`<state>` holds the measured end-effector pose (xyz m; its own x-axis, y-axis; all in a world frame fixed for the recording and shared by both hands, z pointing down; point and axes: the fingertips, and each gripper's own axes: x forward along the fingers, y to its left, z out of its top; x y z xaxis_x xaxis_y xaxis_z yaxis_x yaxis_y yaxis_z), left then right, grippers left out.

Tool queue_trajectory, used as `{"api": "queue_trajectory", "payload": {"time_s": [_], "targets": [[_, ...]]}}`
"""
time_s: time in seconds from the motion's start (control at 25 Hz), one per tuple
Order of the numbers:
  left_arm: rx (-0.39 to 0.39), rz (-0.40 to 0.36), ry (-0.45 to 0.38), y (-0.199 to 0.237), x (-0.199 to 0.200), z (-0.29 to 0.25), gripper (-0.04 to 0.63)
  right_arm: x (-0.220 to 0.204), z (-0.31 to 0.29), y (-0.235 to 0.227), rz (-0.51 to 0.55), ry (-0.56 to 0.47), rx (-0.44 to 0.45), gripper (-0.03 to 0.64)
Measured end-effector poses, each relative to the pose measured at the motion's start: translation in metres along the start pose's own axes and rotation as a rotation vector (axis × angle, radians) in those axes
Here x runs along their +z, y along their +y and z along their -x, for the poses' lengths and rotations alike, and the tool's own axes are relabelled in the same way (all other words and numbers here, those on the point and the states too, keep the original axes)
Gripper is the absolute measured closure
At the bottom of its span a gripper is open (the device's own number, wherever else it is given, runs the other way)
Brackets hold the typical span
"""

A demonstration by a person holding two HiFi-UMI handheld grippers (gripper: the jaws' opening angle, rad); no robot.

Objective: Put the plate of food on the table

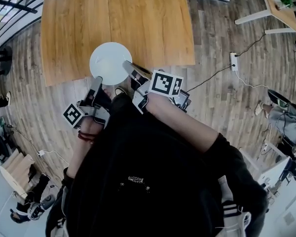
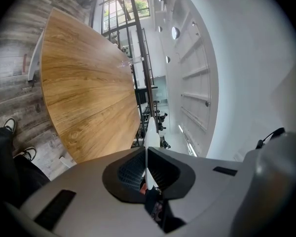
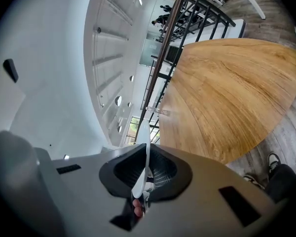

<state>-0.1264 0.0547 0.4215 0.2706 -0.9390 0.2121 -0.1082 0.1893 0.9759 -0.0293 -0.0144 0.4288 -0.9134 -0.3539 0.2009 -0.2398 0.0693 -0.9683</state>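
Plate (image 1: 111, 63), white and round, is showing just left of centre in the head view, overlapping the near edge of the wooden surface (image 1: 138, 19). The left hand-held gripper (image 1: 97, 81) is pinching its lower-left rim, jaws nearly together on the thin edge. The right hand-held gripper (image 1: 130, 69) is clamping the lower-right rim likewise, jaws narrow.

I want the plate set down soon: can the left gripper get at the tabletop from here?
Likely yes: the left gripper, shut on the plate along with the right gripper, is at the near edge of the table, with nothing between.
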Motion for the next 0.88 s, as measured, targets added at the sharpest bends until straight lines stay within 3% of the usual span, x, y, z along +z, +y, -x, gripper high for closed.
{"api": "queue_trajectory", "payload": {"time_s": [0.24, 0.6, 0.88], "targets": [[0.01, -0.004, 0.019, -0.001, 0.018, -0.013, 0.577, 0.01, -0.017, 0.001, -0.016, -0.016, -0.003, 0.589], [-0.067, -0.025, 0.193, -0.02, 0.036, -0.079, 0.577, 0.065, -0.019, 0.006, 0.012, -0.197, -0.042, 0.588], [-0.087, -0.029, 0.281, -0.029, 0.083, -0.108, 0.577, 0.086, -0.06, 0.018, 0.012, -0.282, -0.064, 0.588]]}}
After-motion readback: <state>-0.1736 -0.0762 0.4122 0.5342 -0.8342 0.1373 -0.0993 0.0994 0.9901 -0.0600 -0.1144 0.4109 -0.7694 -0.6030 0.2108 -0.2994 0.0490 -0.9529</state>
